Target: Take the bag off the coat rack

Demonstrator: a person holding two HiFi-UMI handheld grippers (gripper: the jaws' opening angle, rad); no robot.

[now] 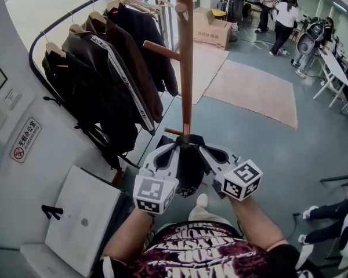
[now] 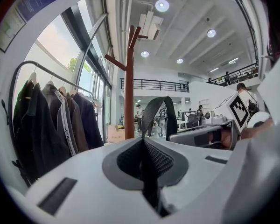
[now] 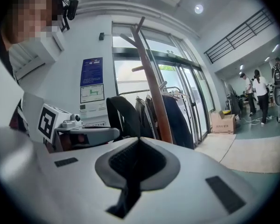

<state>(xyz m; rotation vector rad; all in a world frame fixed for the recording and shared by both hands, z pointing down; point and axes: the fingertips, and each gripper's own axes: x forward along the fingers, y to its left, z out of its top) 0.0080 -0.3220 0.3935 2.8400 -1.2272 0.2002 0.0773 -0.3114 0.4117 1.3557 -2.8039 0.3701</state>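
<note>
A black bag hangs between my two grippers, just in front of the foot of the brown wooden coat rack. My left gripper is shut on the bag's black strap. In the left gripper view that strap arches up free of the rack's pegs. My right gripper is shut on the other end of the strap. Both sets of jaws meet on black webbing, the left gripper and the right gripper facing each other. The rack pole stands close behind.
A metal clothes rail with several dark jackets runs along the left wall. A white box sits at lower left. Beyond the rack lie a beige rug and a cardboard box. People stand at the far right.
</note>
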